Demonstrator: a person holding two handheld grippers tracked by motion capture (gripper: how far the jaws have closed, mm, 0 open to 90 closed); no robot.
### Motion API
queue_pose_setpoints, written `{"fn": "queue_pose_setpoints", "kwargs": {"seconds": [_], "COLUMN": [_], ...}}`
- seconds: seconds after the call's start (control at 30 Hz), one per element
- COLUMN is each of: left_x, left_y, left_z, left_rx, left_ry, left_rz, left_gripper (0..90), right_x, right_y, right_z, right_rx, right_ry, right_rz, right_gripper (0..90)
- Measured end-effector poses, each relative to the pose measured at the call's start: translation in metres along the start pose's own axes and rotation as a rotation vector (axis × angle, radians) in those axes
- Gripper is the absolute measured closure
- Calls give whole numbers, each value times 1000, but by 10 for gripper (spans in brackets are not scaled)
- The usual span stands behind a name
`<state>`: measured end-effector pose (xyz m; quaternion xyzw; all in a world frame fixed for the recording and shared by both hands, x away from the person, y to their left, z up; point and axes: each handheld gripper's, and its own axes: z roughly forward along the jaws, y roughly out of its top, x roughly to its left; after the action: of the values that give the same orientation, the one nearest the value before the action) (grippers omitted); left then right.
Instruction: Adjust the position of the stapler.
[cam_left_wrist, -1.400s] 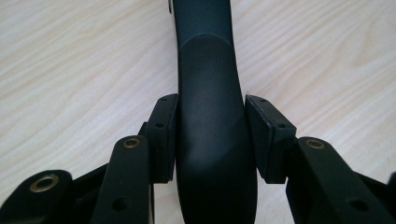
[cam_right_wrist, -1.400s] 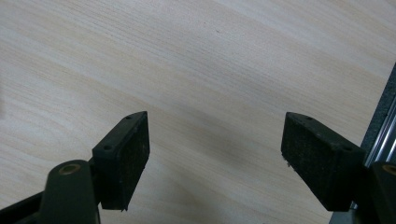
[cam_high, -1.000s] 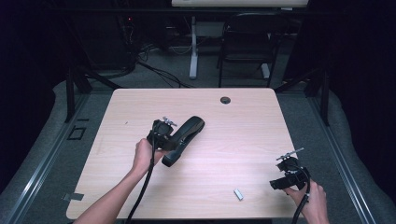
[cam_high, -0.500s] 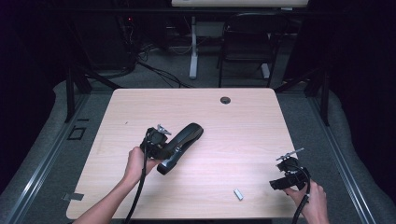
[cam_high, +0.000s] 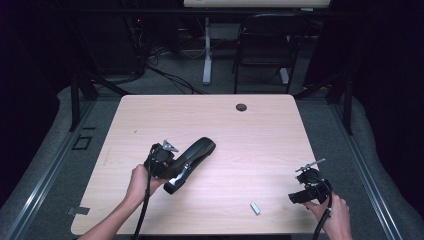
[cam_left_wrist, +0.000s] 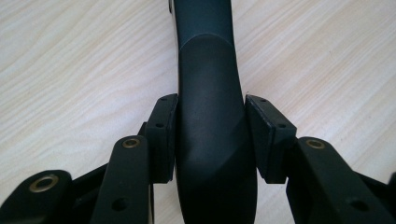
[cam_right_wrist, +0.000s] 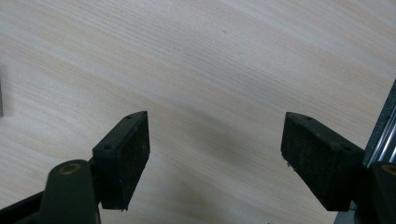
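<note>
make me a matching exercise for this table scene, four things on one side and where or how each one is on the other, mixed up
Things:
1. left gripper
2. right gripper
3. black stapler
4. small silver piece

States:
A. lies loose on the wood near the front edge
B. jaws apart over bare table
C. clamped between two pads
D. shut on a dark curved body

Pairs: 1-D, 2-B, 3-C, 4-A

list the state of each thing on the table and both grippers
black stapler: closed, held in the left gripper
left gripper: shut on the stapler's end
right gripper: open, nothing between the pads
small grey block: lying loose on the table, untouched
</note>
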<state>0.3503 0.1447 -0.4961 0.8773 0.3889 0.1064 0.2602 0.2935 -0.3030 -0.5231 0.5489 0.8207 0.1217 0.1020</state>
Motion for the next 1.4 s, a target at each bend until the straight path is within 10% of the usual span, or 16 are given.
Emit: {"fn": "queue_pose_setpoints", "kwargs": {"seconds": [0.3,0.63,0.83,1.17,1.27,1.4], "left_x": [3,25,31,40,40,31], "left_y": [-5,-18,-24,-41,-43,-40], "left_z": [-2,-33,-39,-43,-36,-30], "left_rx": [-15,-109,-120,-109,-82,-45], "left_ry": [-35,-70,-58,-3,-13,-51], "left_rz": [4,-70,-85,-105,-96,-59], "left_gripper": [560,196,163,585,815,892], "right_x": [1,1,2,2,3,2], "right_y": [1,1,1,1,2,1], "right_z": [0,0,0,0,0,-1], "right_rx": [-2,-5,-7,-5,-7,-8], "right_ry": [2,7,-2,1,2,0], "right_rz": [-6,-9,-15,-15,-17,-17], "right_gripper": [236,236,237,241,243,243]}}
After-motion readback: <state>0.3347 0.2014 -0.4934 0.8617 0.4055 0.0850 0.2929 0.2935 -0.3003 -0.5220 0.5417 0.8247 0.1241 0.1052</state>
